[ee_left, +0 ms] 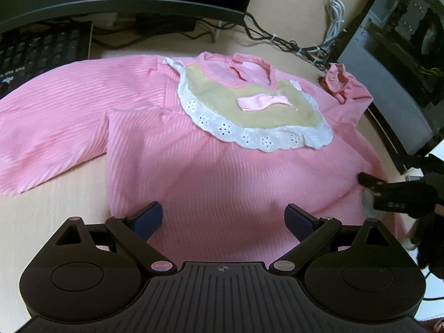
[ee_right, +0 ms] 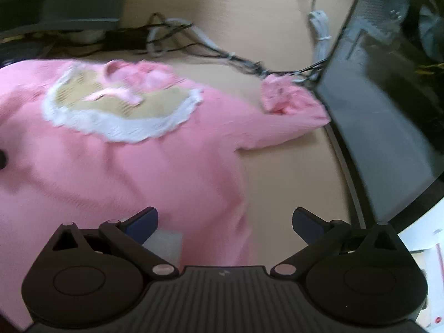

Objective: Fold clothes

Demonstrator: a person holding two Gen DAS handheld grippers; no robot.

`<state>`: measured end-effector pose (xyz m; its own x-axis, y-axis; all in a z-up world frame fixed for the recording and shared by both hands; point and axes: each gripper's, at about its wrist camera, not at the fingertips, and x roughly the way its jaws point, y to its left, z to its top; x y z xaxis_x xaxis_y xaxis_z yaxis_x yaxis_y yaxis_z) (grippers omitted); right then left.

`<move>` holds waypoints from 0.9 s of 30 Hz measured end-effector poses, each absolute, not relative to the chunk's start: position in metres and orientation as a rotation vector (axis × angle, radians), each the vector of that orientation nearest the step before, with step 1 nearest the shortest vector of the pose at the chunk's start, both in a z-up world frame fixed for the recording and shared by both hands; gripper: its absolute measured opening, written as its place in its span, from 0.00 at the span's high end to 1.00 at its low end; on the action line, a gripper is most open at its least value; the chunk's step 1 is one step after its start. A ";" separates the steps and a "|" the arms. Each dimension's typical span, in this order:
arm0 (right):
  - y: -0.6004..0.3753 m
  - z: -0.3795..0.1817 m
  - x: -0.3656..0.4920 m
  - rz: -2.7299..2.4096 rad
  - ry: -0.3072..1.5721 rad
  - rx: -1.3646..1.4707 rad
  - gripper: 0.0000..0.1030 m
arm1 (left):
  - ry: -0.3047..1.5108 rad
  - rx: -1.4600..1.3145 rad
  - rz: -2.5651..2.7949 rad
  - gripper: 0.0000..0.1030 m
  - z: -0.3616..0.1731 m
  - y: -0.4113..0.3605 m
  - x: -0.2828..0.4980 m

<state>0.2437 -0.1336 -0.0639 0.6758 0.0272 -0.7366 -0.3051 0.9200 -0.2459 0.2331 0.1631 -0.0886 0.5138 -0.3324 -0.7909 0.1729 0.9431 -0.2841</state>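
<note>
A pink striped child's top (ee_left: 211, 172) lies face up on the wooden table, with a beige bib panel edged in white lace (ee_left: 249, 105) and a pink bow. Its long left sleeve (ee_left: 50, 122) spreads out to the left; the right sleeve with a ruffled cuff (ee_left: 340, 80) points back right. My left gripper (ee_left: 223, 217) is open above the lower body of the top. My right gripper (ee_right: 224, 223) is open over the top's right edge (ee_right: 238, 194); it also shows at the right edge of the left wrist view (ee_left: 388, 191). The right wrist view is blurred.
A monitor stand and base (ee_left: 125, 5), a keyboard (ee_left: 41, 50) and a tangle of cables (ee_left: 291, 44) lie behind the top. A computer case (ee_left: 396, 69) stands at the right, close to the right sleeve. White papers (ee_right: 427, 244) lie at the near right.
</note>
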 end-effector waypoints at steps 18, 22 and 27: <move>-0.138 -0.074 0.227 0.138 0.810 -0.329 0.00 | 0.730 -0.583 0.381 0.22 -0.067 0.322 0.221; -0.135 -0.074 0.223 0.142 0.803 -0.343 0.00 | 0.747 -0.417 0.448 0.43 -0.076 0.315 0.246; -0.132 -0.073 0.216 0.254 0.829 -0.319 0.00 | 0.764 -0.304 0.479 0.85 -0.081 0.316 0.260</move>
<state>0.2159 -0.1316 -0.0735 0.6504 0.0959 -0.7535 -0.3422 0.9226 -0.1779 0.2600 0.3156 -0.0812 0.6230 0.3021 -0.7215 -0.5176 0.8508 -0.0908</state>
